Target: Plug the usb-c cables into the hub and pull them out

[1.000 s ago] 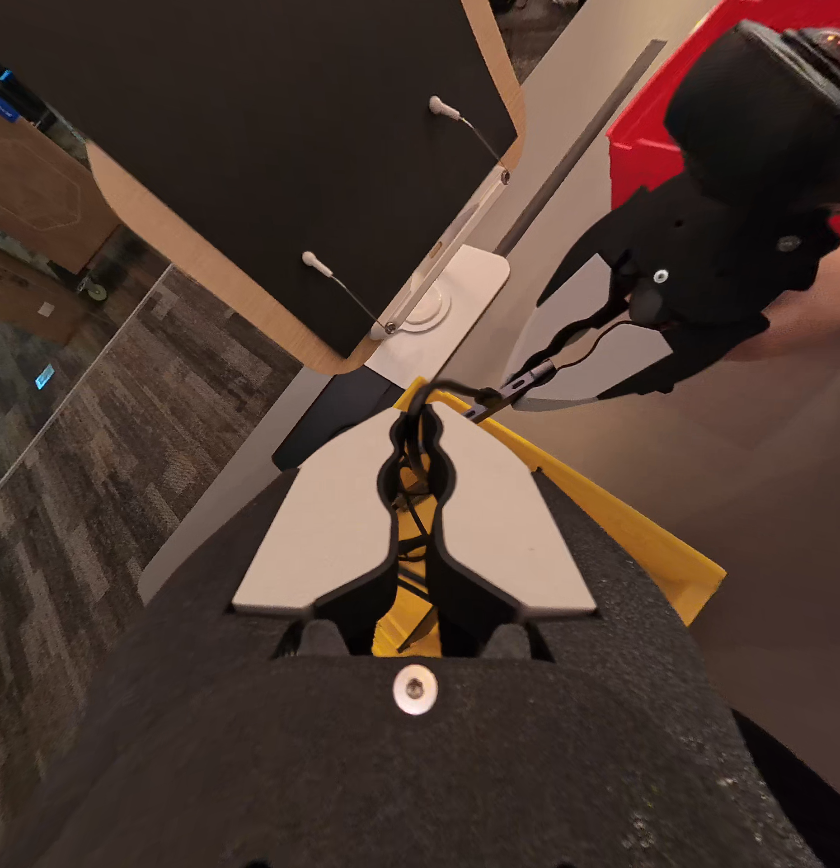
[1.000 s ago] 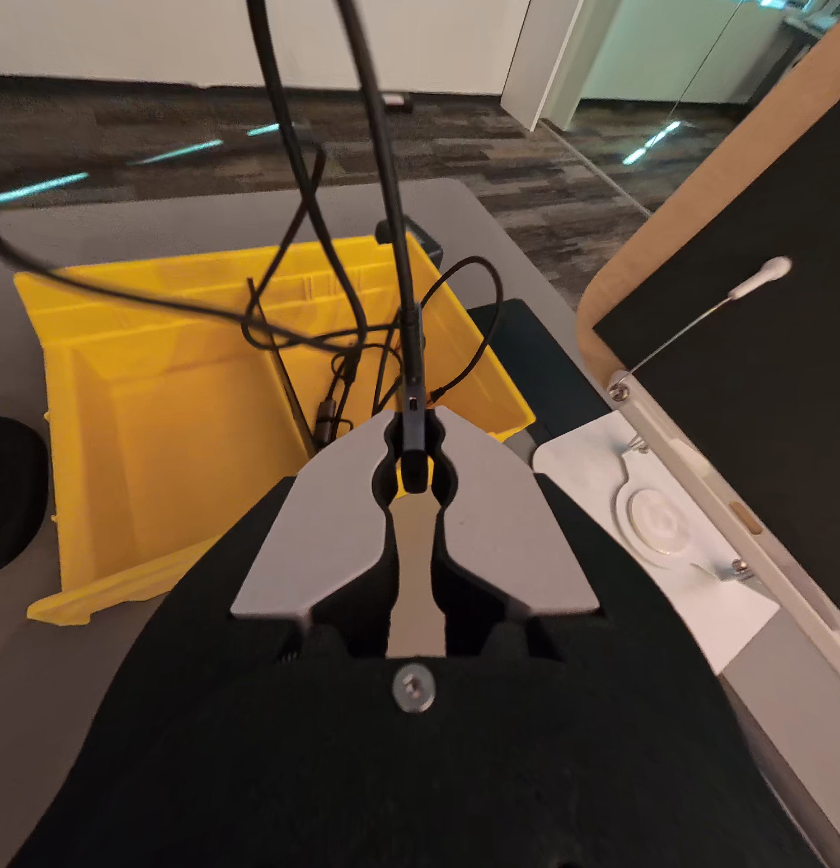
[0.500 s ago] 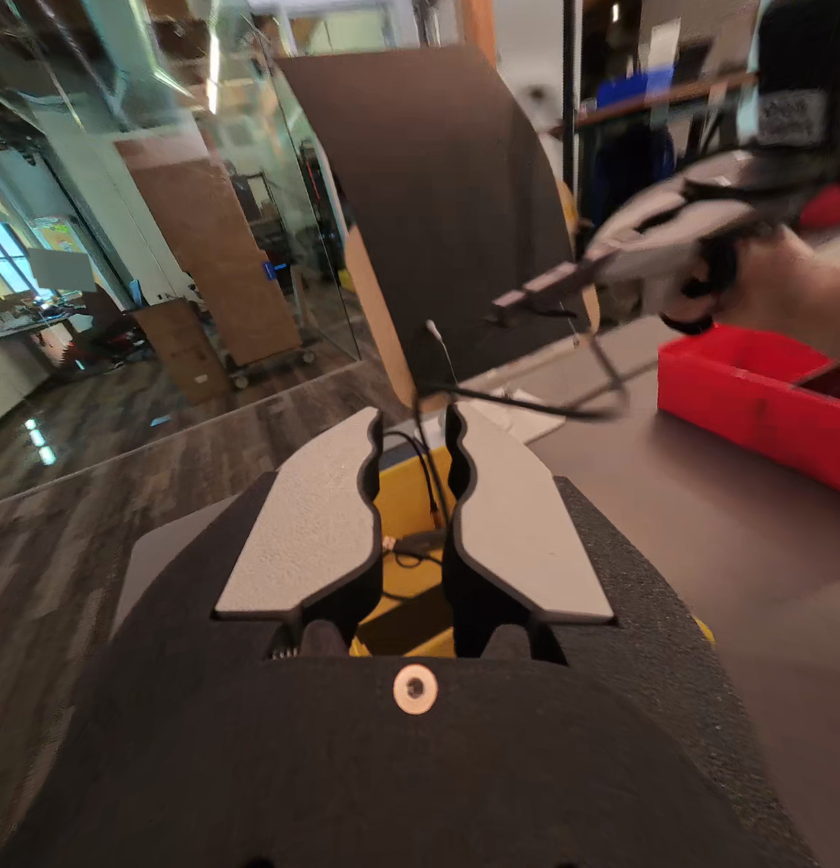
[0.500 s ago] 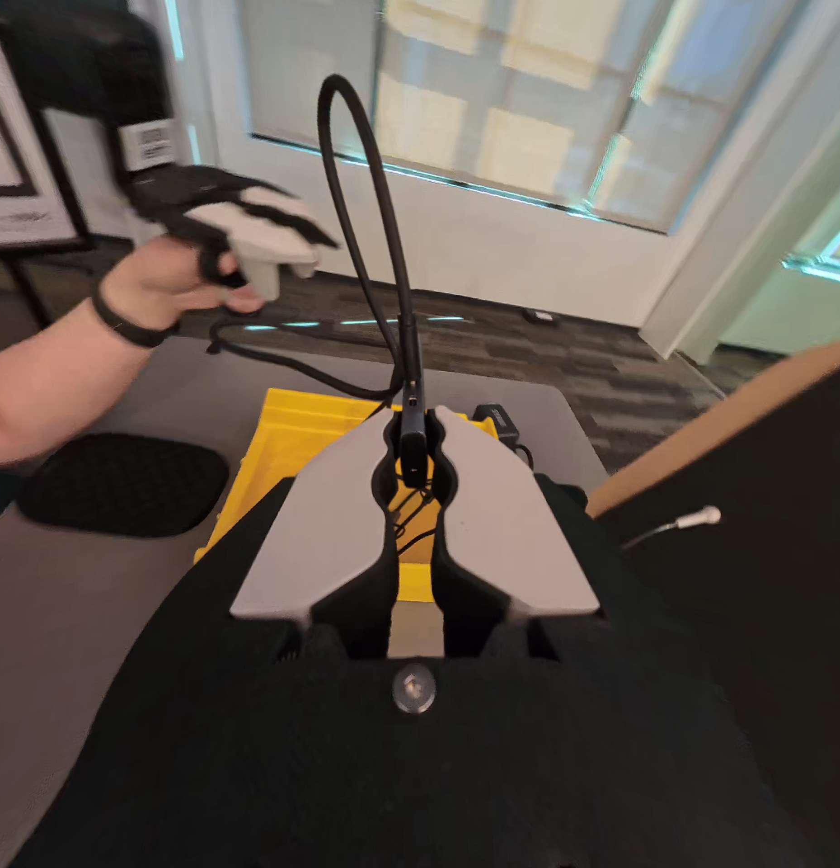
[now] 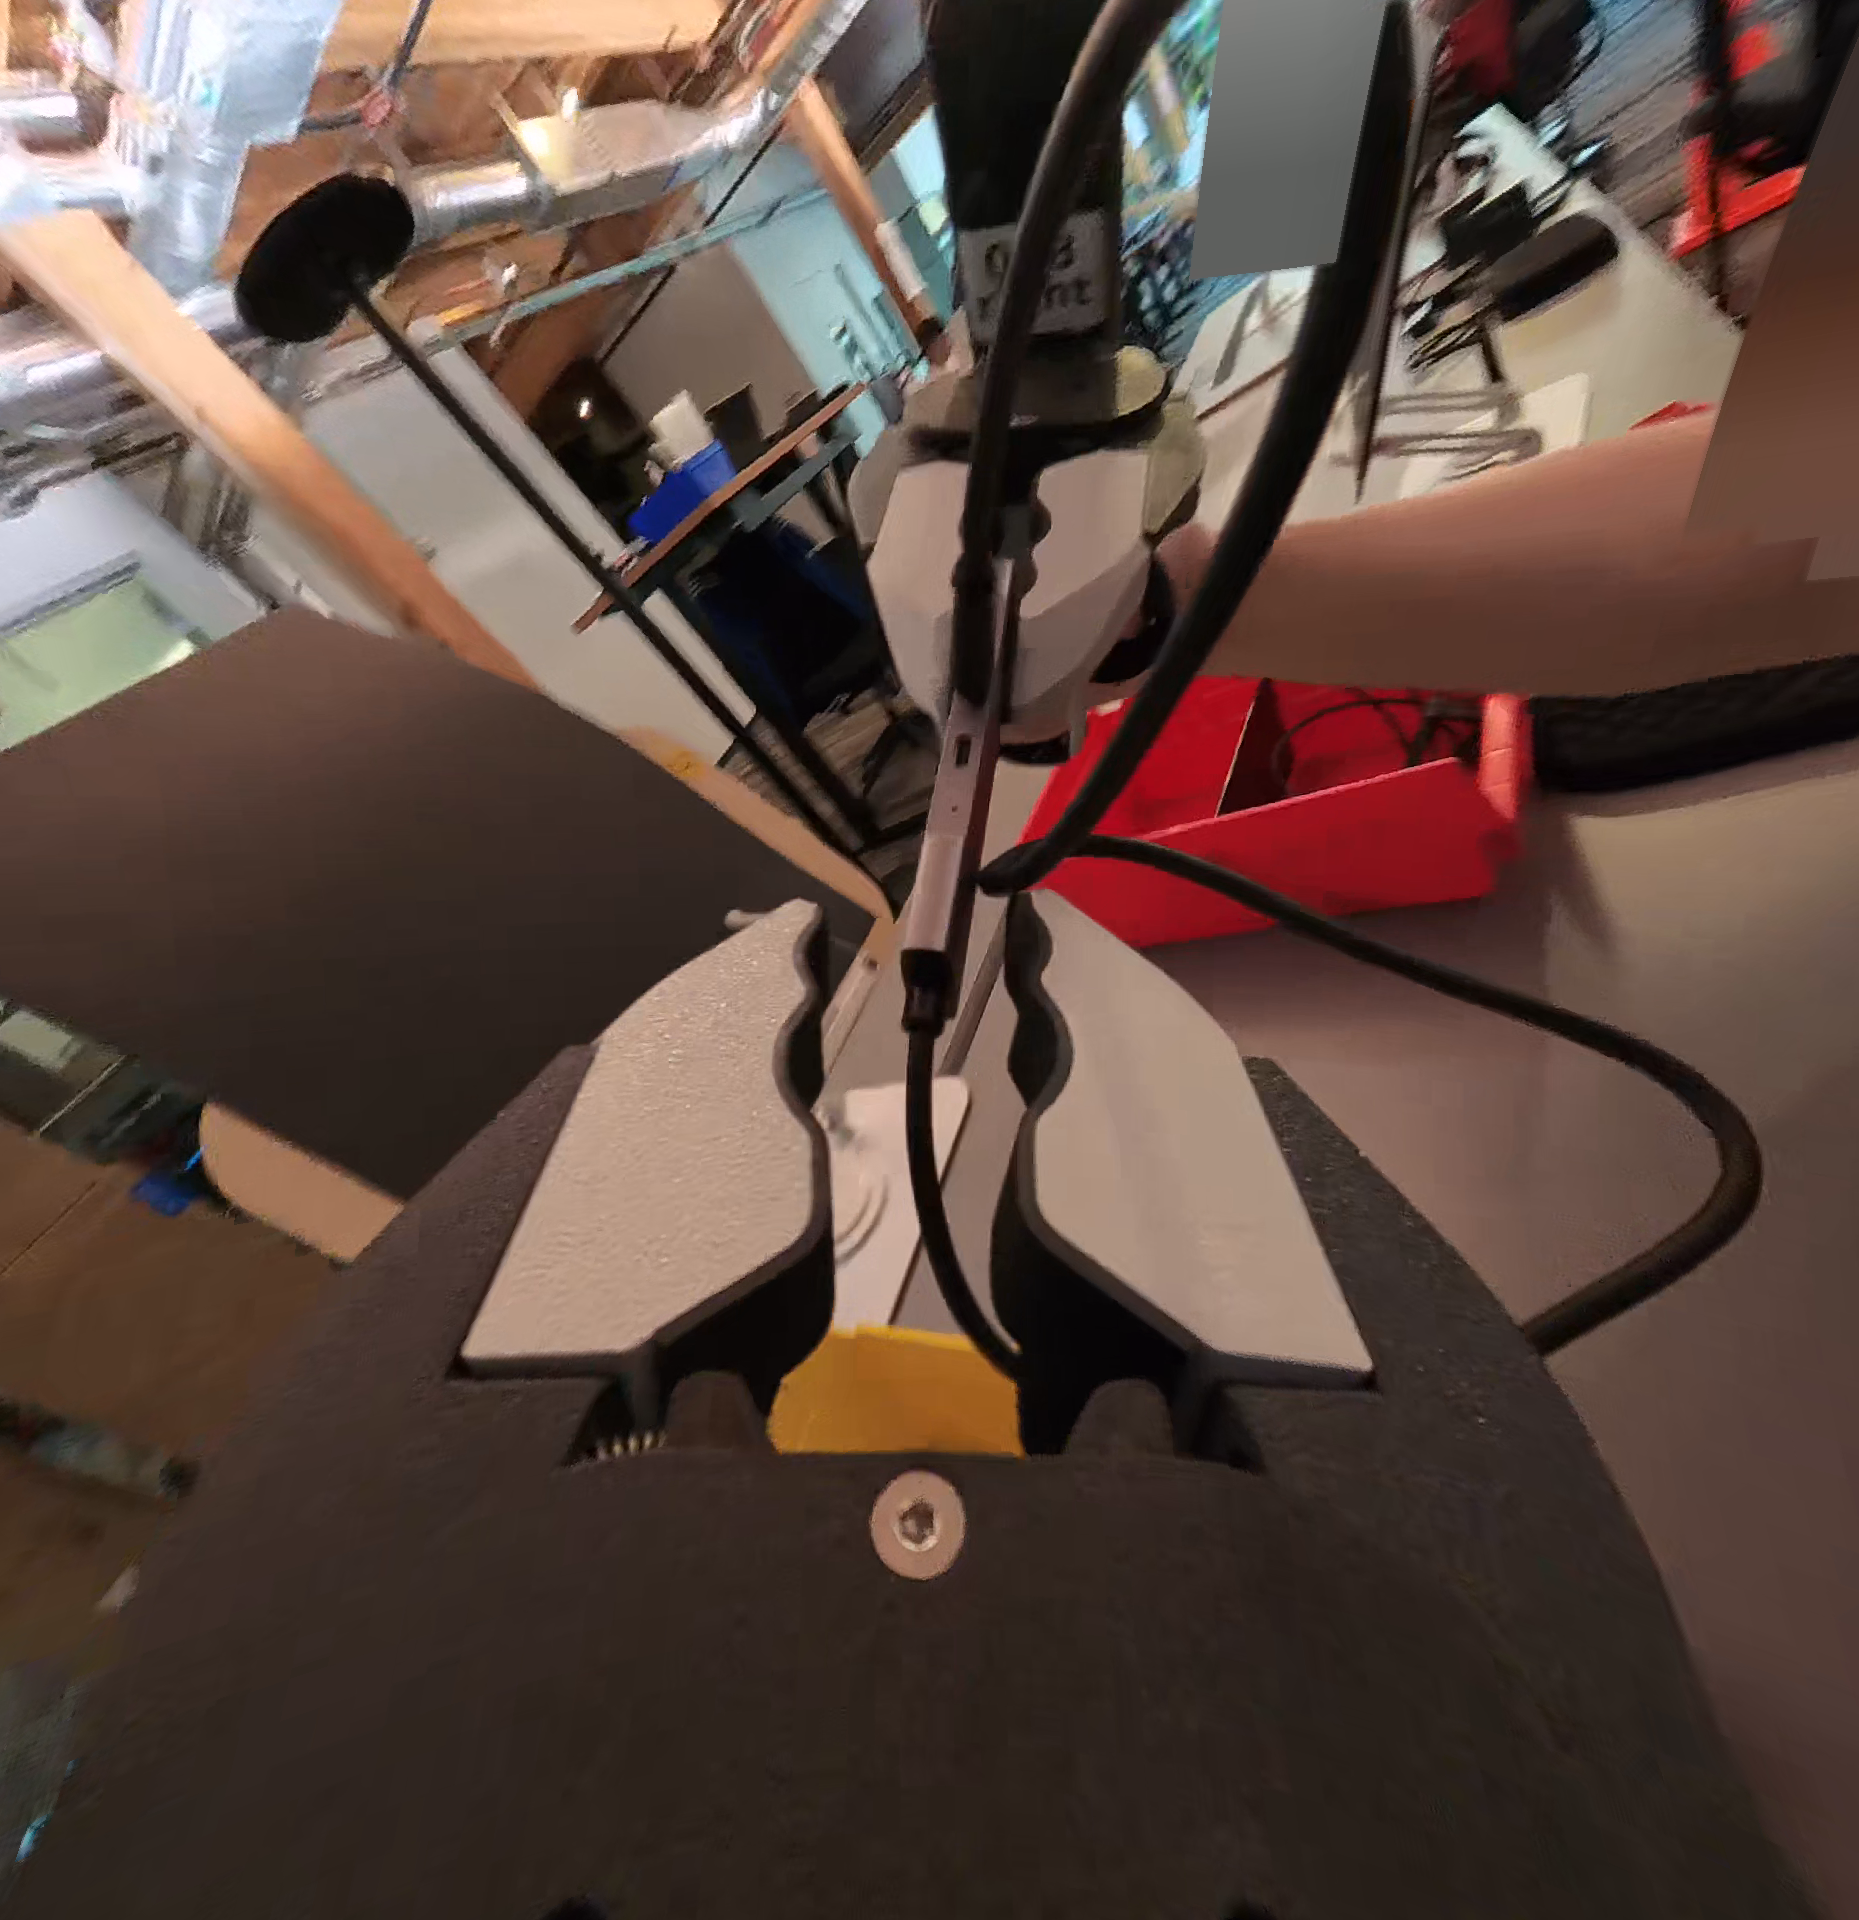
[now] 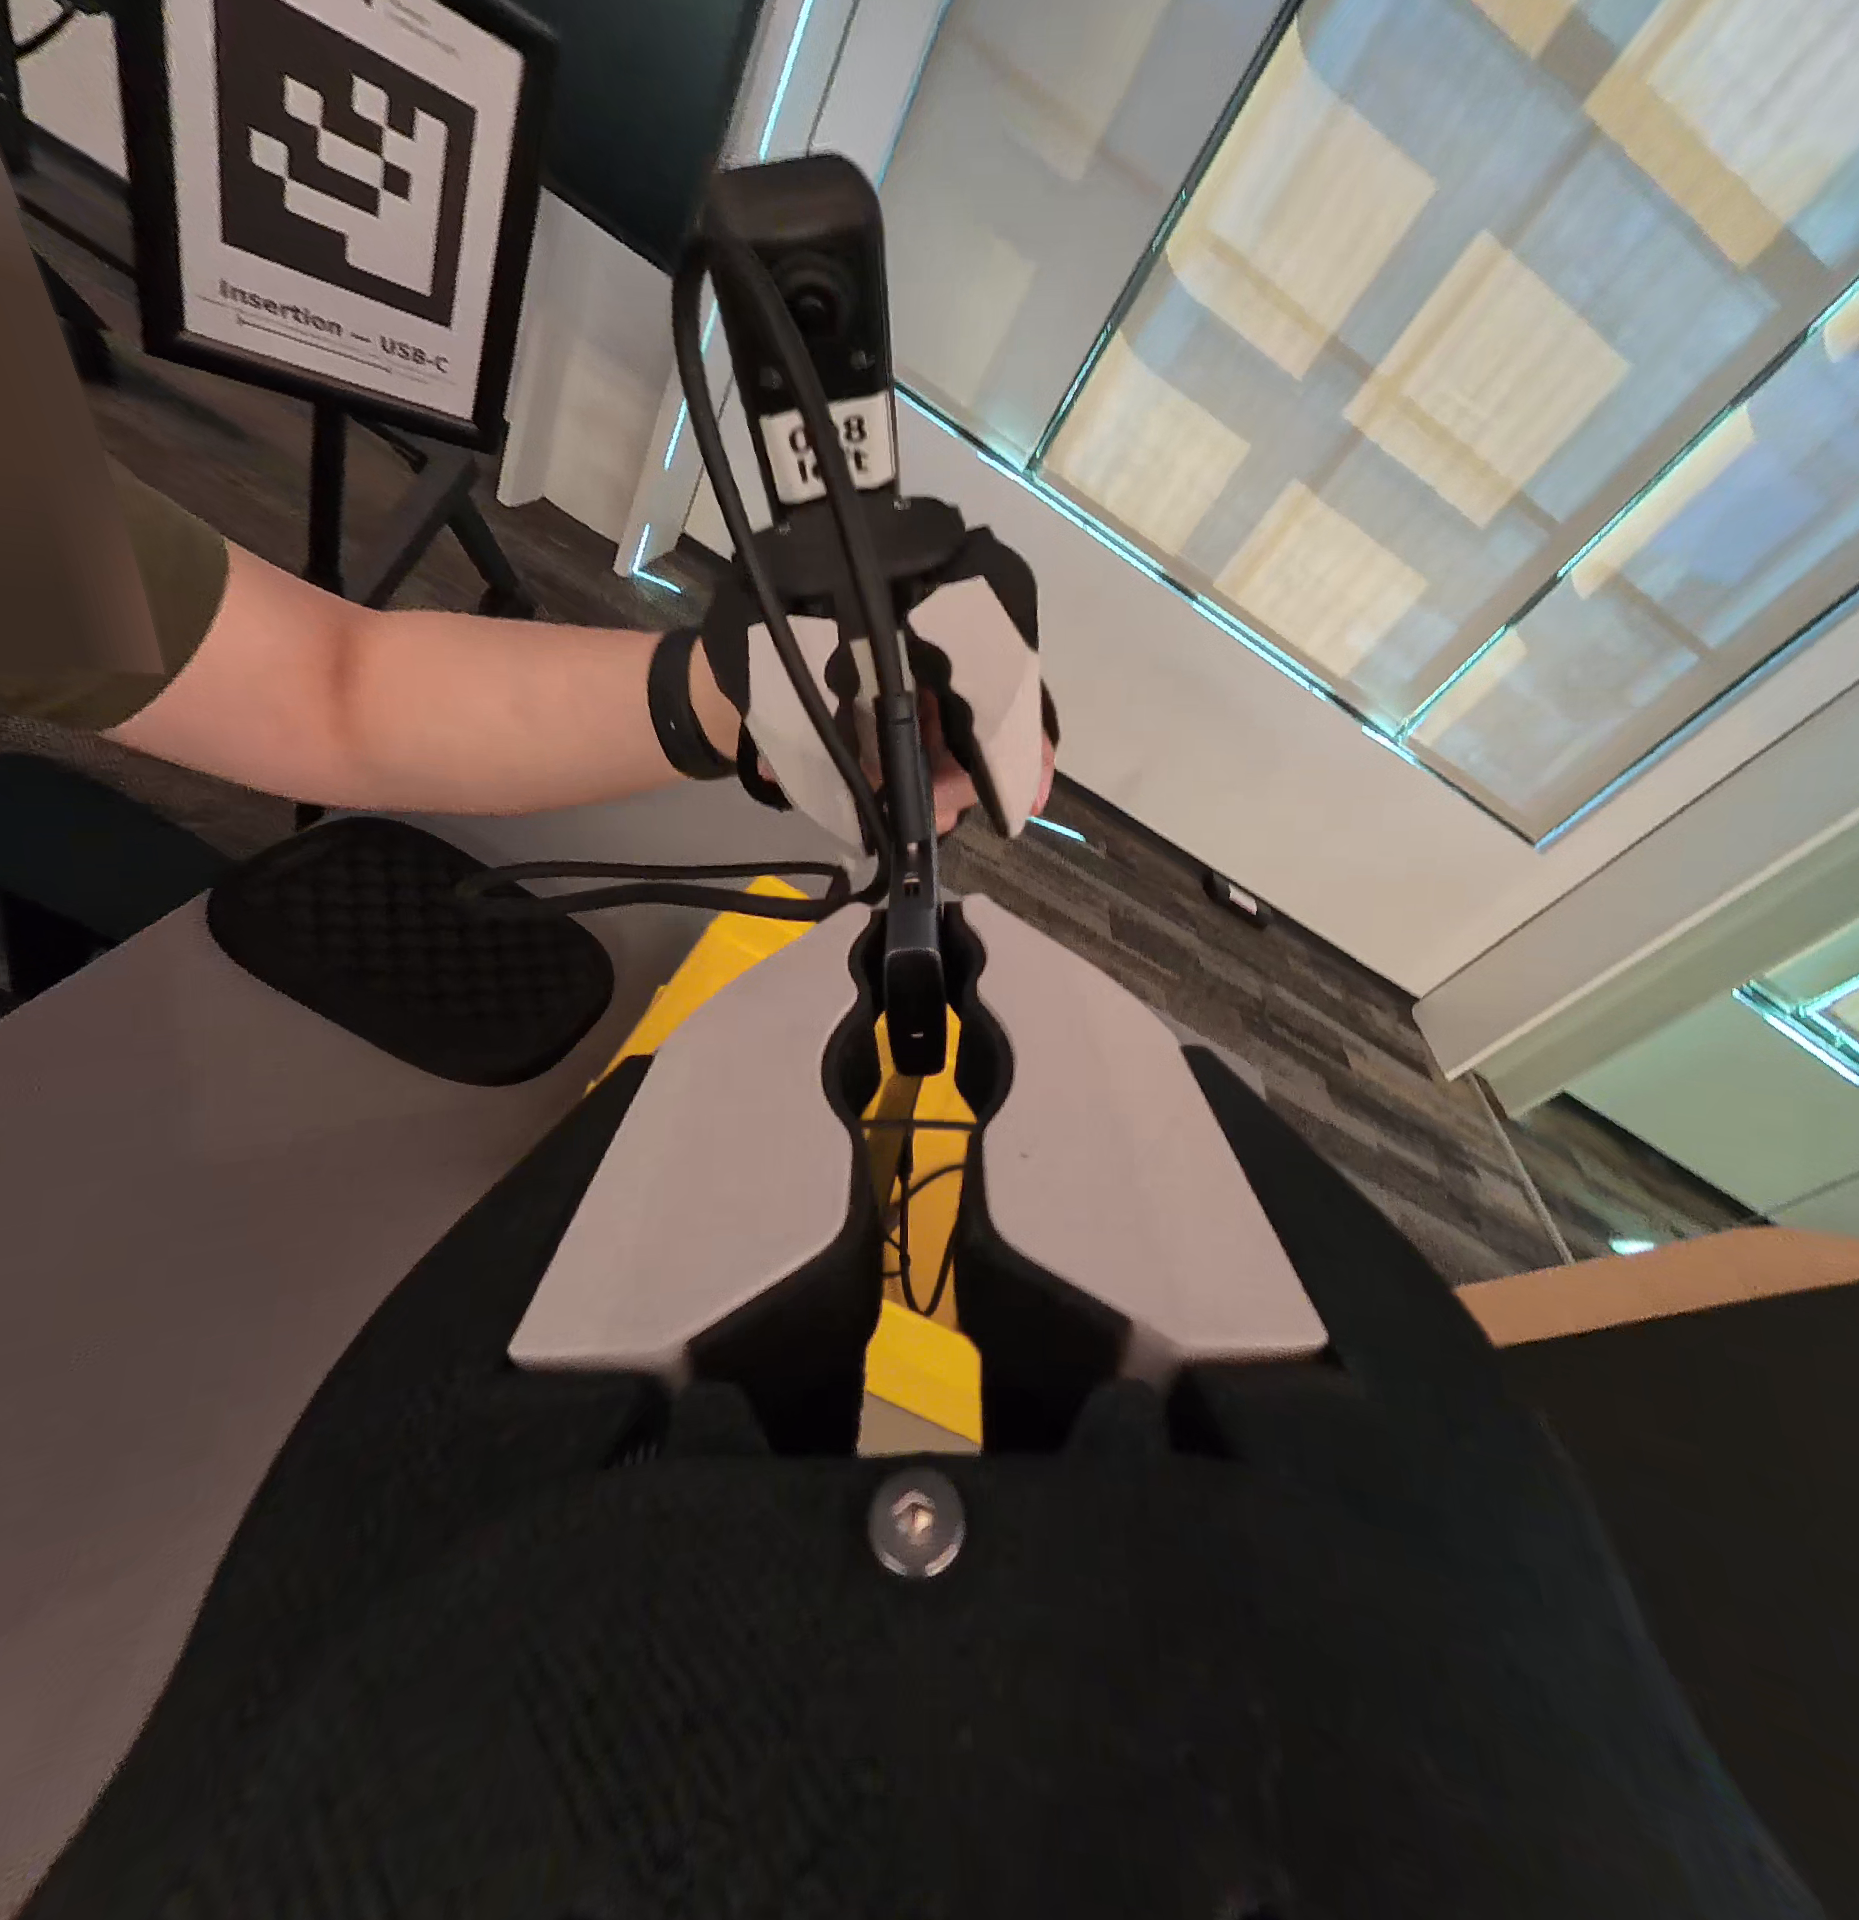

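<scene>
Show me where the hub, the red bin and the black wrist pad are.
hub (image 5: 954, 831), left wrist view, on its silver body below the right gripper.
red bin (image 5: 1309, 831), left wrist view, on its front wall.
black wrist pad (image 6: 405, 945), right wrist view, on its textured top.

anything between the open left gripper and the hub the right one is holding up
Nothing solid that I can see. The hub hangs from the right gripper, its lower end level with the left gripper's open fingertips. Only its own black cable runs down through the gap between the fingers.
</scene>
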`<state>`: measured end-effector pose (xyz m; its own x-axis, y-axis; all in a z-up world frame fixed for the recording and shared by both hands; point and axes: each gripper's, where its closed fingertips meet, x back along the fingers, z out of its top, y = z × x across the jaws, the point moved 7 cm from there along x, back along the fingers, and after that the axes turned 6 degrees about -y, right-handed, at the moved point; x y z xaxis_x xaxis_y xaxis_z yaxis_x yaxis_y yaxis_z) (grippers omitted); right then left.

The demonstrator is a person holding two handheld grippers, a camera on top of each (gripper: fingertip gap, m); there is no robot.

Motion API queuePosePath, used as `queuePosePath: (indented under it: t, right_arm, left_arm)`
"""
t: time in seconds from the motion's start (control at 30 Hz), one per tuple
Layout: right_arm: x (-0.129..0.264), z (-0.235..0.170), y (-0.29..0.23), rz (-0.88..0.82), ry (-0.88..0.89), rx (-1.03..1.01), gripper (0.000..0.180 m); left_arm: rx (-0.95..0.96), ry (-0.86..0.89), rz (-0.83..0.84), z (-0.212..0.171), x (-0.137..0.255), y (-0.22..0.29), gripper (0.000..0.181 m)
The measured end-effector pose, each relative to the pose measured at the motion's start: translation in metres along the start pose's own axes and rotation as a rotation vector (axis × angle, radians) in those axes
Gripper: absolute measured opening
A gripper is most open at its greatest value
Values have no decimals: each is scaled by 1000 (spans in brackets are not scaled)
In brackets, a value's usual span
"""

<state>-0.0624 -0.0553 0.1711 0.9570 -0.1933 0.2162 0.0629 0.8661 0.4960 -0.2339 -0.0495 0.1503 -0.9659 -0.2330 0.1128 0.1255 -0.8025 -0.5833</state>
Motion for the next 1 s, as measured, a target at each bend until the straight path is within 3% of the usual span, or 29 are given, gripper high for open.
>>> queuePosePath:
  t: [0.17,0.37,0.6,0.83,1.0]
  right_arm:
    - [12,-2,-8,19,132,13,11]
    - [28,-11,-15,33,282,5,11]
    - [55,-8,-16,33,296,-19,11]
    - [105,11,-27,8,408,13,11]
    - [151,28,-16,-81,466,3,11]
  left_arm:
    - [-105,96,-35,13,-20,12,13]
    - [-114,122,-86,25,-37,20,10]
    - [-123,35,-104,48,-57,24,10]
    - [-180,110,-174,100,-79,33,11]
    - [-234,17,-230,150,-114,15,10]
